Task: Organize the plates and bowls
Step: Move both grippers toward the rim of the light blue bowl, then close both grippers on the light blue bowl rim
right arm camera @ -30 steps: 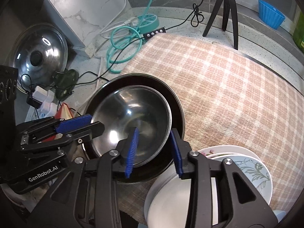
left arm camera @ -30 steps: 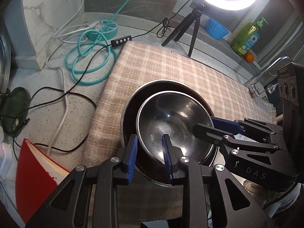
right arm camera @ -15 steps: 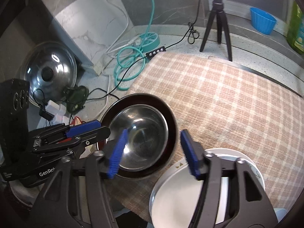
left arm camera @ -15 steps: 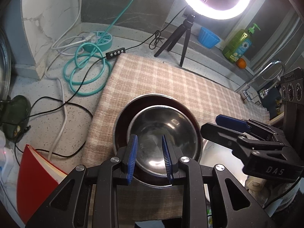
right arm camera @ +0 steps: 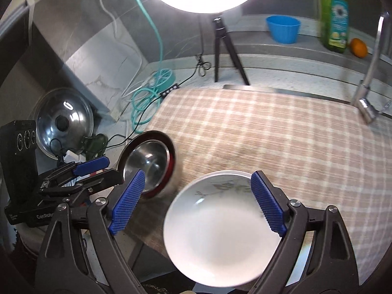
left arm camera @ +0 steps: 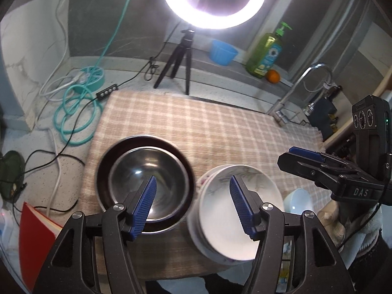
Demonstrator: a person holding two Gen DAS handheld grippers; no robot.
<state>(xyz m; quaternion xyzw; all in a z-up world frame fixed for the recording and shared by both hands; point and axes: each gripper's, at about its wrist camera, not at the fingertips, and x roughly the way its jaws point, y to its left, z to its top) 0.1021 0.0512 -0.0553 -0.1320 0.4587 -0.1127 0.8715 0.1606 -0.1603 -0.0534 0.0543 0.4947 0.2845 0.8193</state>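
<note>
A steel bowl (left arm camera: 147, 178) sits nested in a larger dark bowl (left arm camera: 105, 161) on the checked cloth (left arm camera: 208, 132). Both show in the right wrist view, the steel bowl (right arm camera: 144, 161) inside the dark one (right arm camera: 171, 159). A stack of white floral plates (left arm camera: 235, 210) lies to their right near the front edge, also in the right wrist view (right arm camera: 220, 227). My left gripper (left arm camera: 191, 205) is open and empty above the gap between bowls and plates. My right gripper (right arm camera: 196, 203) is open and empty above the plates; it shows at the right of the left wrist view (left arm camera: 303, 156).
A ring light on a tripod (left arm camera: 183, 56), a blue cup (left arm camera: 223, 51), a soap bottle (left arm camera: 267, 51) and an orange (left arm camera: 273, 76) stand at the back. A faucet (left arm camera: 294, 93) is at right. Cables (left arm camera: 76, 112), a pot lid (right arm camera: 63, 122) and a red book (left arm camera: 34, 240) lie left. A pale blue bowl (left arm camera: 299, 201) sits right of the plates.
Both grippers have opened, let go of the steel bowl's rim, and pulled back and up. The steel bowl now rests in the dark bowl. The right gripper shifted over the plates.
</note>
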